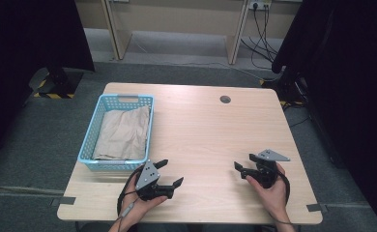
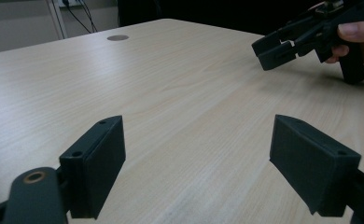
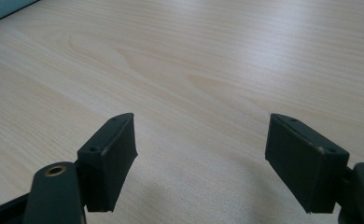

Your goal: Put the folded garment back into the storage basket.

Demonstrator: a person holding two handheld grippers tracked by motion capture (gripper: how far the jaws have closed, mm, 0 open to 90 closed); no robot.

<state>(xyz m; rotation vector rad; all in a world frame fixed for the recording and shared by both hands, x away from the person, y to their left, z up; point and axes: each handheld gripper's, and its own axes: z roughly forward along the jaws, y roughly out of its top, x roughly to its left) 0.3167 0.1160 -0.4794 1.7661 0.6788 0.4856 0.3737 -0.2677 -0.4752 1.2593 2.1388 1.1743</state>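
Observation:
My left gripper (image 1: 170,173) rests low over the wooden table (image 1: 206,130) near its front edge, just right of a blue basket (image 1: 92,140). Its jaws stand open with nothing between them, and the left gripper view shows bare wood between my left gripper (image 2: 196,140) jaws. My right gripper (image 1: 244,162) is held in a hand at the front right, pointing left toward the other one. In its own view my right gripper (image 3: 201,135) is open over bare table. The left gripper view also shows the right gripper (image 2: 283,49) farther off at the upper right.
The blue basket holds a folded beige cloth or paper (image 1: 123,133). A round cable hole (image 1: 225,99) sits near the table's far edge. Dark curtains flank both sides, and desk legs and cables stand on the floor behind.

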